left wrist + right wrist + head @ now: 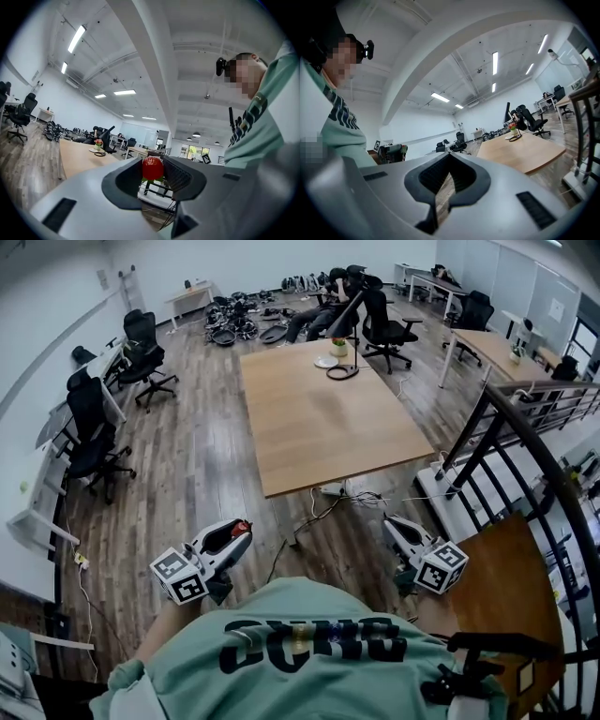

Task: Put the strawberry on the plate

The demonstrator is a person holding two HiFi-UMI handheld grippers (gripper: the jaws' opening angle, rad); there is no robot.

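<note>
My left gripper (241, 530) is held low at my left side, shut on a red strawberry (244, 524). In the left gripper view the strawberry (153, 168) sits pinched between the two dark pads of that gripper (153, 163), its green leaves pointing down. A small white plate (325, 362) lies at the far end of the wooden table (319, 432), well ahead of both grippers; it also shows as the plate (93, 150) in the left gripper view. My right gripper (388, 522) hangs at my right side; its jaws (449, 154) meet at the tips with nothing between them.
A potted flower (338, 346) and a black desk lamp (345, 329) stand beside the plate. A power strip (333, 489) and cables lie on the floor at the table's near edge. Office chairs (94, 442) line the left; a black railing (525, 456) runs on the right.
</note>
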